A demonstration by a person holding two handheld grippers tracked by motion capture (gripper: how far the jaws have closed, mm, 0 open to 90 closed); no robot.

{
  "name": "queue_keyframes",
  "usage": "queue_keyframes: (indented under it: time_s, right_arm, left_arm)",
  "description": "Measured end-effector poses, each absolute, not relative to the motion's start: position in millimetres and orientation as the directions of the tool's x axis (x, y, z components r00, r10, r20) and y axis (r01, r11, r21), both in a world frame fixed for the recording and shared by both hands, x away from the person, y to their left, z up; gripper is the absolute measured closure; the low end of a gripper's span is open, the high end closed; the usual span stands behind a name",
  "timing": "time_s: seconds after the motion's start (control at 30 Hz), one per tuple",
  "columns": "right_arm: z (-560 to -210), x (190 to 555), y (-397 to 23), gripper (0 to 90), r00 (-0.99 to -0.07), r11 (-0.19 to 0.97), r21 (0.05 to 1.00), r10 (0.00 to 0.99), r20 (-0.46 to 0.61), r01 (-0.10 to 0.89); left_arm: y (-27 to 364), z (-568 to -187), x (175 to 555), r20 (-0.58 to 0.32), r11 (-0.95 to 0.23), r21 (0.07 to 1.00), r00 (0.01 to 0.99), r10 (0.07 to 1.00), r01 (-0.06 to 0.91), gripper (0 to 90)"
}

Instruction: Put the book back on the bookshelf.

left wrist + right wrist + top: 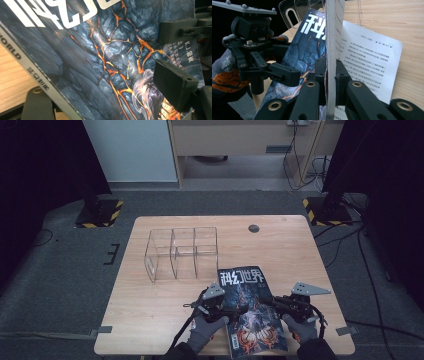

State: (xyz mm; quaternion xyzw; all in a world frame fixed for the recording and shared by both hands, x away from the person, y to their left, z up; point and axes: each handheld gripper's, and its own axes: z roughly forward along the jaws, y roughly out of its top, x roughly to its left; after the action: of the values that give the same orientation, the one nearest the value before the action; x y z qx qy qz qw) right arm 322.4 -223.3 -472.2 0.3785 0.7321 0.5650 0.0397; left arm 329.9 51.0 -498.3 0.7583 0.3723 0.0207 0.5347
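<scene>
A magazine [252,327] with a dark, lava-cracked cover and white title characters is at the table's near edge, between my two grippers. My right gripper [270,301] is shut on its right-hand edge, and in the right gripper view the jaws [329,72] pinch the stack of pages while a white text page [367,65] fans away beside them. My left gripper [234,309] is at the spine side. In the left gripper view its jaws [105,92] stand wide apart, with the cover [87,50] between them and not pressed. The left gripper [279,75] also appears over the cover.
A clear acrylic organiser [182,252] with three compartments stands on the wooden table [290,255] just beyond the magazine. A round cable hole [254,228] is near the far edge. Black stands on striped bases [100,212] flank the table on the floor.
</scene>
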Motion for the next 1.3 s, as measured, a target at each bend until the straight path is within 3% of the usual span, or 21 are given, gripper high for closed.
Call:
queue_keyframes:
  time_s: [0.33,0.4,0.43,0.57,0.67,1.03,1.3]
  right_arm:
    - [-471.4,322.0,-222.5,84.6,-0.727,0.069,0.866,0.578,0.370,0.496]
    - [-471.5,322.3,-222.5,84.6,-0.725,0.068,0.865,0.581,0.371,0.497]
    - [-471.8,322.8,-222.4,84.6,-0.718,0.072,0.862,0.591,0.369,0.502]
    - [-473.3,324.3,-221.7,84.5,-0.703,0.073,0.856,0.608,0.368,0.511]
    - [-475.1,326.1,-219.6,84.4,-0.688,0.103,0.850,0.640,0.341,0.516]
    - [-478.8,332.2,-215.4,81.4,-0.656,0.179,0.842,0.714,0.245,0.509]
    - [-469.9,343.8,-215.5,81.2,-0.658,0.141,0.877,0.717,0.229,0.459]
  left_arm:
    - [50.5,-501.1,331.4,-0.363,-0.164,0.815,0.711,0.602,0.555,19.3]
    - [52.3,-500.3,331.1,-0.354,-0.167,0.813,0.700,0.620,0.558,26.9]
    - [53.6,-500.0,331.2,-0.350,-0.168,0.811,0.695,0.628,0.560,36.1]
    - [55.2,-500.9,330.3,-0.332,-0.173,0.807,0.676,0.658,0.564,44.4]
    - [57.2,-500.5,329.0,-0.325,-0.178,0.803,0.669,0.668,0.568,56.9]
    - [52.8,-486.1,321.2,-0.253,-0.226,0.820,0.687,0.681,0.526,65.0]
    - [51.3,-458.6,328.6,-0.186,-0.221,0.865,0.697,0.693,0.451,69.3]
